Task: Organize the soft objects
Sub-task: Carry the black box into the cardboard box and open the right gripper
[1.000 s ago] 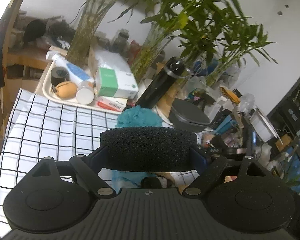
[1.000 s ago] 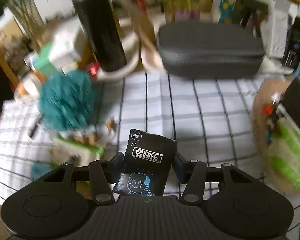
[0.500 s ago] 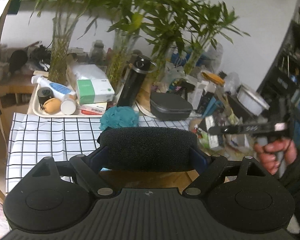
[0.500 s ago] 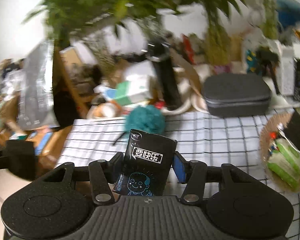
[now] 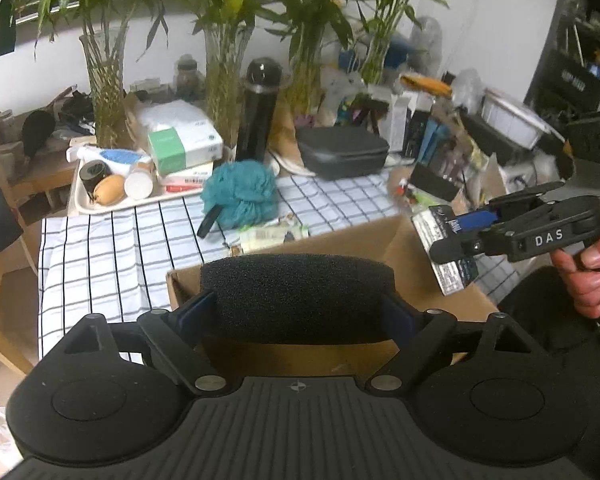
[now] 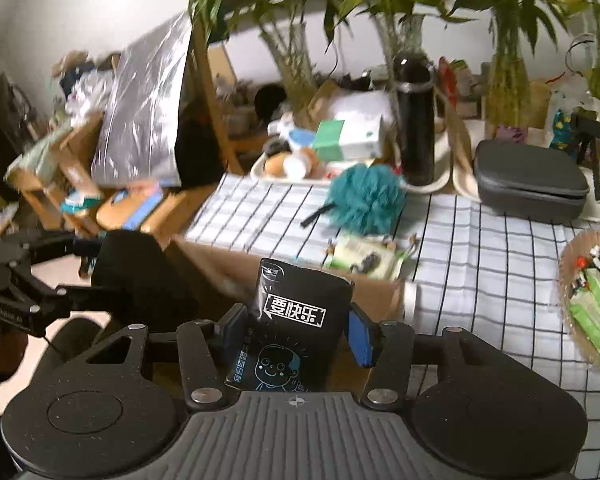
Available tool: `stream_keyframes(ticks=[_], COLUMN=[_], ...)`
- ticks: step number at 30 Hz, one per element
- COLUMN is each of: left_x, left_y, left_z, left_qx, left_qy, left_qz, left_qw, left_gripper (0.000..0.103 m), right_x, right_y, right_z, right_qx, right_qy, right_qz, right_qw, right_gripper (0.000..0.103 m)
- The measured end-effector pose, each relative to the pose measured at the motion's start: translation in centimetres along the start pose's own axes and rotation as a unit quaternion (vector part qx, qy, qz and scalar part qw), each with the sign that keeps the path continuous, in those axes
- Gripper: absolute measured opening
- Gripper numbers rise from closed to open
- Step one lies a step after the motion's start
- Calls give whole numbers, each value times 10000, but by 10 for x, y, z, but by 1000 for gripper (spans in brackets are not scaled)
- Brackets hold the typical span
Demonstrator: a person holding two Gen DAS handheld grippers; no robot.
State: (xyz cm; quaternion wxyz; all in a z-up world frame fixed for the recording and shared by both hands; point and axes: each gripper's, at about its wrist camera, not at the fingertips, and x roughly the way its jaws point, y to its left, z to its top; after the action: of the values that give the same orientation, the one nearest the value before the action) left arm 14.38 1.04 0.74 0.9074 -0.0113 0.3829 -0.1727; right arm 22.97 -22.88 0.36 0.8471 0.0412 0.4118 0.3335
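A white cloth with a black grid (image 5: 100, 248) covers the table. At its far edge a cream tray (image 5: 78, 196) carries a green-and-white box (image 5: 184, 148), a black roll, a tan rounded piece and a white-capped bottle lying on its side. A tall black flask (image 5: 258, 108) stands upright just right of the tray, and a dark grey zipped case (image 5: 340, 152) lies to the right of the flask. Behind them, glass vases (image 5: 104, 92) hold leafy green stalks against a white wall. In the right wrist view a silvery plastic sheet (image 6: 144, 108) leans on a wooden frame to the left of the table, above a cluttered heap that is too blurred to make out.
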Motion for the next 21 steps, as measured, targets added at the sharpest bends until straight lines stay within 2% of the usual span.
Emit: stream_keyframes(ticks=[7,8,9,10,12,15,18,21], left_x=[3,4,3,3,0,-5,-8,-13], left_y=[-7,-6,-6,-5,-4,-4,-4,-3], left_z=[-4,-4,-5,-6,-6,-7,-8,-10], left_qx=[69,-3,-97,-160,-233,-334,-351,-395], left_qy=[66,50,9,-26,-57,-130,-63,-150], left_qz=[122,117,143,164,158,98,59,199], left_qw=[9999,9999,9998,9997,9996,9993,9993,9989], left_gripper=[95,97,99,99,103,103,103,103], right_x=[10,10,10,9,5,-4,-10,-14], right_y=[15,15,16,16,18,21,20,15], right_z=[-11,-12,-13,-14,-15,-19,-22,-25], right_qx=[-151,-159,-165,-170,-224,-311,-310,-170], right_qy=[190,201,186,168,107,-13,-72,-115], right_qz=[-6,-34,-66,-88,-53,-21,-34,-82], right_qw=[9997,9997,9997,9997,9997,9995,9995,9998], right_gripper=[59,62,72,75,90,97,99,100])
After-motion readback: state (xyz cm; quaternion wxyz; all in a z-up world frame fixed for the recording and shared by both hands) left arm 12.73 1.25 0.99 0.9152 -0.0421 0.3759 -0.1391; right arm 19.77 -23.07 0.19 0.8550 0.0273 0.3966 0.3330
